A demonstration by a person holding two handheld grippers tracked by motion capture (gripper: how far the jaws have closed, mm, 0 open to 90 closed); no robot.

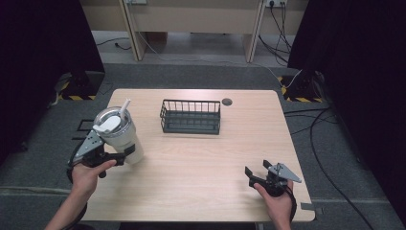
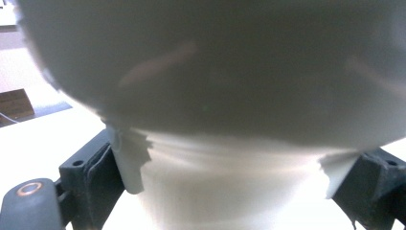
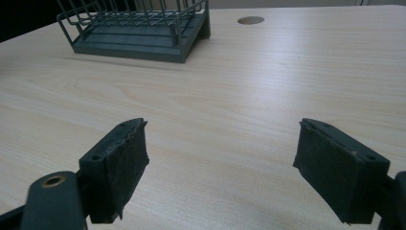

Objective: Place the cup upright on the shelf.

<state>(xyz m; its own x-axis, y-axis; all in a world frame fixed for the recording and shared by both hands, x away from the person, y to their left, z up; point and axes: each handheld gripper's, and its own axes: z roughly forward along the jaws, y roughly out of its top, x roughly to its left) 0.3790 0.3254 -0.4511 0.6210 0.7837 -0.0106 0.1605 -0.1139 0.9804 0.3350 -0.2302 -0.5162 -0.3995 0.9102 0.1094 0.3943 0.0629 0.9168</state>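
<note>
Pressed close against the left claw's [image 1: 125, 154] camera, the white tumbler [image 1: 119, 136] sits pinched between both jaws near the surface's [image 1: 201, 163] left edge. Its long axis leans, lid and straw [image 1: 124, 107] tipped up toward the person's left; whether its base touches the wood is hard to judge. Well apart, the right claw [image 1: 257, 171] hangs spread, facing the wire basket [image 1: 190, 116].

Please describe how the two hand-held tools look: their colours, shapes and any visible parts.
Each tool is black with two flat, rectangular padded jaws. The left tool and the right tool each carry a grey three-cornered plate on top. In the right gripper view, one arm of the right tool shows a brass-coloured ring.
</note>
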